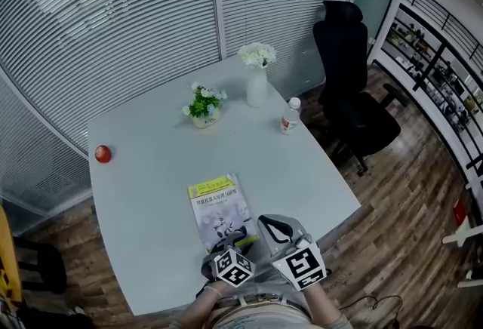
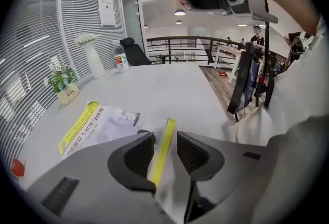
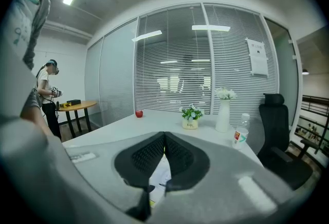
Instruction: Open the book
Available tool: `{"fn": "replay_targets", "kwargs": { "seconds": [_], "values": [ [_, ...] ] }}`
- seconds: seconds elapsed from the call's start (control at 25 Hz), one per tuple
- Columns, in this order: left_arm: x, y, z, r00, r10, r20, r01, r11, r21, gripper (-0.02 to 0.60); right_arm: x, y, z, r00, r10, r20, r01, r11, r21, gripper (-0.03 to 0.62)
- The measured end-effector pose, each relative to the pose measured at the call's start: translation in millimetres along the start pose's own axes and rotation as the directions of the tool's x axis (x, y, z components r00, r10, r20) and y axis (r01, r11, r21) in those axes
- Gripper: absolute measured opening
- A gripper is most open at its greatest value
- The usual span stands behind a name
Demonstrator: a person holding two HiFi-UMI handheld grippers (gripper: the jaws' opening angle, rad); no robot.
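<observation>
Book (image 1: pixel 217 208) on the table (image 1: pixel 143 169) by its near edge, both grippers at the book's near end.
Its long axis runs away from the person. The left gripper (image 2: pixel 164 150) is released, a yellow-edged sheet loose between its spread jaws. The right gripper (image 3: pixel 164 148), just beside it, looks clenched on a white sheet, so it seems better placed to lift.

Your head camera looks steeply down on the bench (image 1: pixel 151 169); both gripper views sit low, close over the shared book (image 1: pixel 219 208).
</observation>
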State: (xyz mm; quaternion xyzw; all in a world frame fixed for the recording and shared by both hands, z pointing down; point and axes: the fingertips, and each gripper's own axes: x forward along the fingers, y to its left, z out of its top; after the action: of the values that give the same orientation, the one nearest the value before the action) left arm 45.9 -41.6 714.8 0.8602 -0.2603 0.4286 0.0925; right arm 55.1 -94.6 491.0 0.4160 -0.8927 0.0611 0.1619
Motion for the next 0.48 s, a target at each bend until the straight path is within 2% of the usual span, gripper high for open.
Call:
{"fn": "replay_targets", "kwargs": {
  "seconds": [0.32,0.48],
  "values": [
    [10,0,-2,1.0,-0.007,-0.025,0.008,0.998,0.059,0.141,-4,-2,-5,1.0,-0.006,-0.006,0.006,1.0,0.006,0.0],
    [12,2,-2,0.999,-0.02,-0.031,0.022,0.998,0.06,0.141,-4,-4,-3,1.0,-0.01,-0.012,0.01,1.0,0.005,0.0]
  ]
}}
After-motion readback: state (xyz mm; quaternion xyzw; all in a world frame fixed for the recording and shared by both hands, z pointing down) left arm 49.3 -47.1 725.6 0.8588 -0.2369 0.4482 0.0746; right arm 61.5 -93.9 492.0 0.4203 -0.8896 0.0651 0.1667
